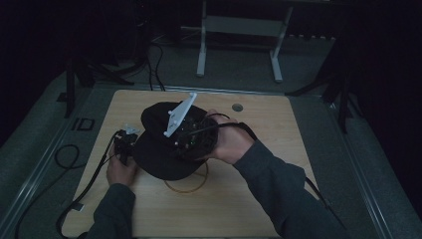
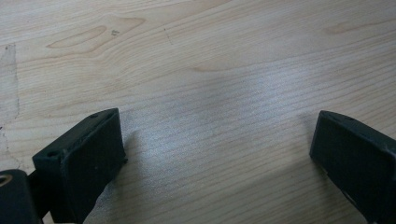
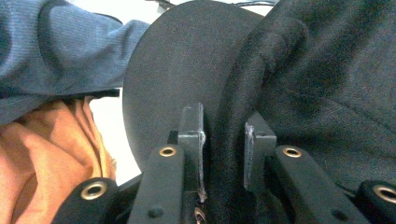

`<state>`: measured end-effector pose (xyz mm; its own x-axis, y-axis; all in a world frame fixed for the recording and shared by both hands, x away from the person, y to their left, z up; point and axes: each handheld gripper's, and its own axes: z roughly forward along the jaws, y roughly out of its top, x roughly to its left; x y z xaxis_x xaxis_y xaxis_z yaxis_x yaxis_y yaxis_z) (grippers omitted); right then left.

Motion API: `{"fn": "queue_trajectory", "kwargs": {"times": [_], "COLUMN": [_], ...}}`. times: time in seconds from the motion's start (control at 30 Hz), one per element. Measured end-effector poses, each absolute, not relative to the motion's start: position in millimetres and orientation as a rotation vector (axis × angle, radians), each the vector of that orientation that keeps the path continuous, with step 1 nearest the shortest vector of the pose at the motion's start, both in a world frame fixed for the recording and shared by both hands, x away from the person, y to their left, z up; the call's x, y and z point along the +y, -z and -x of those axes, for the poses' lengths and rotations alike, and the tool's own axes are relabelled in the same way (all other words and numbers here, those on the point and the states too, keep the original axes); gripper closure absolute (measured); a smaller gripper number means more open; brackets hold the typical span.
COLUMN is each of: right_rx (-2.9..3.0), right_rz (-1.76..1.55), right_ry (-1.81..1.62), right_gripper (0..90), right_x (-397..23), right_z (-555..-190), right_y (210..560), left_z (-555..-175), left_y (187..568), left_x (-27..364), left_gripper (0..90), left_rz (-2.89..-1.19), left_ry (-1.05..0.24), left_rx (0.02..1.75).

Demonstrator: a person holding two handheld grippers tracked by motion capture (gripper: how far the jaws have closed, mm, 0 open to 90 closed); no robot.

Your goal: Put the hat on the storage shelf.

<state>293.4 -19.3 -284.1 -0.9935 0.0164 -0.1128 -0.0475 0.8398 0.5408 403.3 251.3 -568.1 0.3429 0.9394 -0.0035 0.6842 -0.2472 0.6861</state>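
A light wooden table with rounded corners carries the scene; a small round grommet hole sits near its far edge. In the left gripper view, bare wood grain with darker knot markings spans the surface between and beyond the two widely parted black jaws, which hang just above the tabletop. A thin ring lies flat on the wood, partly under a black cap that the close-set jaws of the right gripper pinch at a fabric fold. Whether the cap rests on the table or is lifted cannot be told.
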Motion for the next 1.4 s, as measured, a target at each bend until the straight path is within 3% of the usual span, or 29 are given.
{"fn": "queue_trajectory", "kwargs": {"times": [0.6,0.7,1.4], "right_rx": [2.949,2.976,2.929], "right_rz": [0.064,0.072,-0.042], "right_ry": [-0.824,-0.875,-0.887], "right_gripper": [67.6,59.3,57.3], "right_x": [-13,-14,-32], "right_z": [-293,-295,-307], "right_y": [301,299,294], "left_z": [-403,-403,-403], "left_y": [568,568,568], "left_x": [251,251,251], "left_gripper": [2.5,2.5,2.4], "left_rz": [-2.019,-2.019,-2.018], "left_ry": [-0.557,-0.558,-0.559], "left_rx": [1.412,1.412,1.412]}}
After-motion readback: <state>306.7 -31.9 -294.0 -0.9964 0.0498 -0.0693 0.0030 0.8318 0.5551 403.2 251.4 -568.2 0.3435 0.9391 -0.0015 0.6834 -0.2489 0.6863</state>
